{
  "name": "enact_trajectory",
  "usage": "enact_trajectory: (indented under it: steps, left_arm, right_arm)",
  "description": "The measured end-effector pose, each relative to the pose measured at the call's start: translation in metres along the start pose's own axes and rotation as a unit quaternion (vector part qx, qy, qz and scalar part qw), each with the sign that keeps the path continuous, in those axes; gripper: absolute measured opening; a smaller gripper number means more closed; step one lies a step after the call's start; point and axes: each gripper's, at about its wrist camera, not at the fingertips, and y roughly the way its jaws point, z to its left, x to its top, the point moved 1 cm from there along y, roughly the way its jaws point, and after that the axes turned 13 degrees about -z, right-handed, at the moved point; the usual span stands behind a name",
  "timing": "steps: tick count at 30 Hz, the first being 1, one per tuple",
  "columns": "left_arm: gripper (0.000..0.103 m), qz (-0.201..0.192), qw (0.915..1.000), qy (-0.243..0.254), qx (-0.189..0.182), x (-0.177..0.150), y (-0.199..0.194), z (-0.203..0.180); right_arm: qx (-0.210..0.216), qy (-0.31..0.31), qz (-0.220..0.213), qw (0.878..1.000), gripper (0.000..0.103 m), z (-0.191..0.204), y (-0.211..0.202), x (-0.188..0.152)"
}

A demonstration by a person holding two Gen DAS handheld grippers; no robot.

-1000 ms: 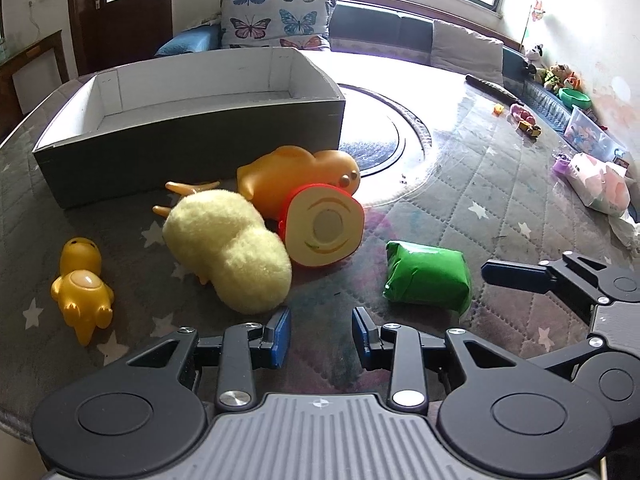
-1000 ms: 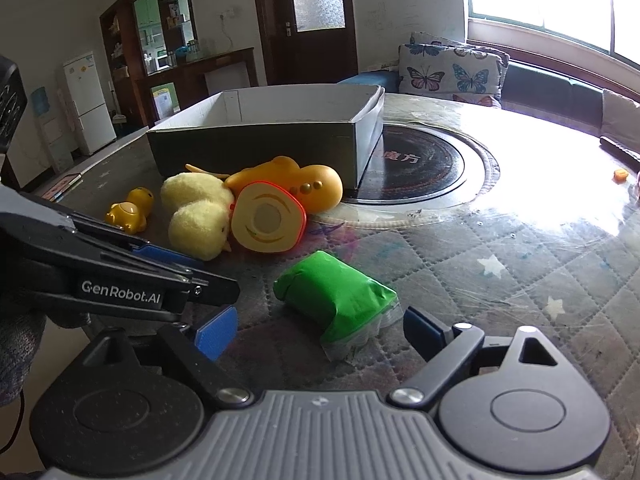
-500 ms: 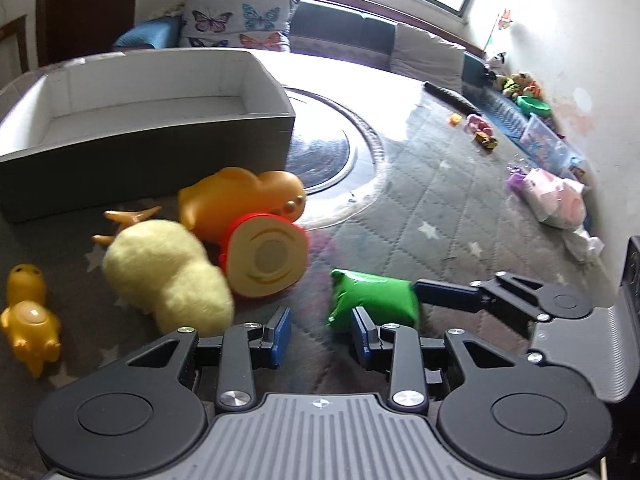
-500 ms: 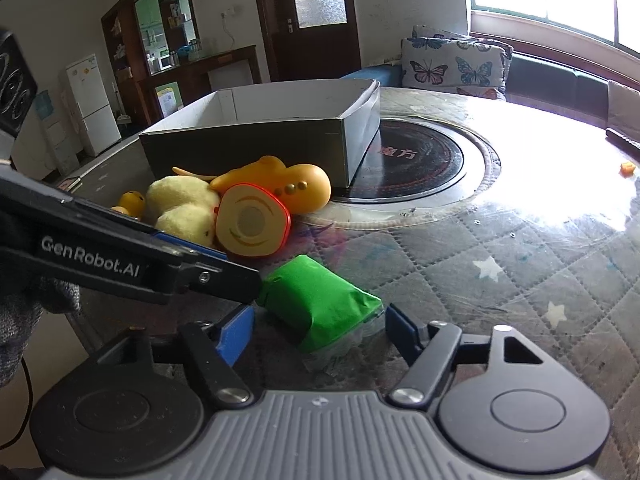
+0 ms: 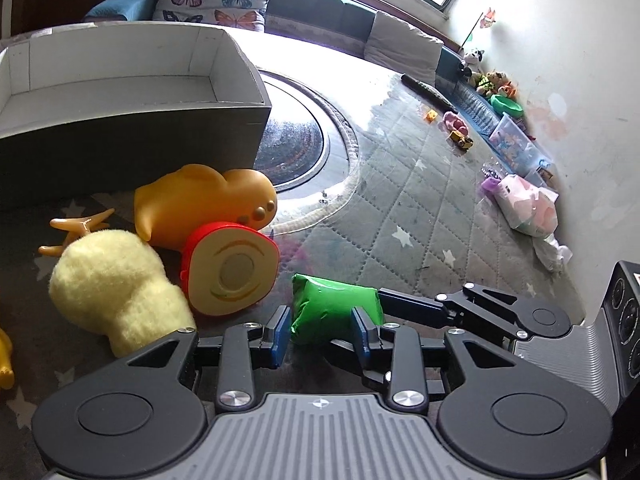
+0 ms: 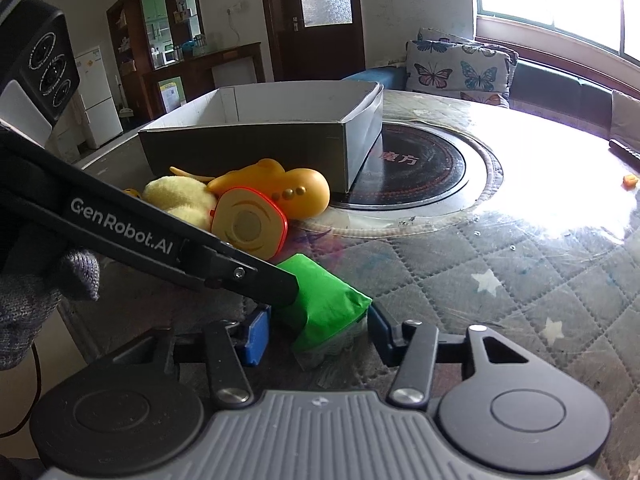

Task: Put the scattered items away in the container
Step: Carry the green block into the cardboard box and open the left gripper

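Note:
A green packet (image 5: 334,308) (image 6: 324,300) lies on the table at the front. My left gripper (image 5: 322,334) is open, its jaws on either side of the packet's near end. My right gripper (image 6: 314,334) is open too, its jaws around the packet from the other side. Left of the packet lie a red-rimmed apple half (image 5: 230,268) (image 6: 250,228), an orange rubber duck (image 5: 200,204) (image 6: 280,190) and a pale yellow plush toy (image 5: 116,284) (image 6: 180,198). The grey open box (image 5: 132,128) (image 6: 260,144) stands behind them, with nothing visible inside.
A small yellow duck (image 5: 5,356) sits at the left edge. A black round hob plate (image 5: 296,140) is set in the table beside the box. Small toys (image 5: 456,126), a pink-white bag (image 5: 524,208) and a plastic tub (image 5: 516,144) line the far right edge.
Both grippers moved in on the green packet from opposite sides; it now sits between both pairs of jaws. The left gripper swung right, away from the plush toy.

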Motion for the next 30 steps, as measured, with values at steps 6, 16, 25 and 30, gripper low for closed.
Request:
enact_trajectory:
  steps: [6, 16, 25, 30]
  left_arm:
    - [0.033, -0.023, 0.9997, -0.006, -0.003, 0.014, -0.008, 0.006]
    - [0.032, -0.097, 0.9950, -0.006, 0.019, 0.066, -0.028, 0.020]
    - [0.032, -0.112, 0.9917, -0.027, 0.057, 0.106, -0.013, 0.056]
    - [0.032, -0.115, 0.9894, -0.040, 0.080, 0.128, -0.001, 0.078]
  right_arm:
    - [0.001, -0.003, -0.016, 1.000, 0.049, 0.001, -0.002, 0.010]
    - [0.019, -0.054, -0.074, 0.996, 0.048, 0.011, 0.023, 0.072]
    - [0.044, -0.086, -0.085, 0.992, 0.048, 0.023, 0.083, 0.127]
    - [0.052, -0.091, -0.066, 0.992, 0.048, 0.024, 0.115, 0.138]
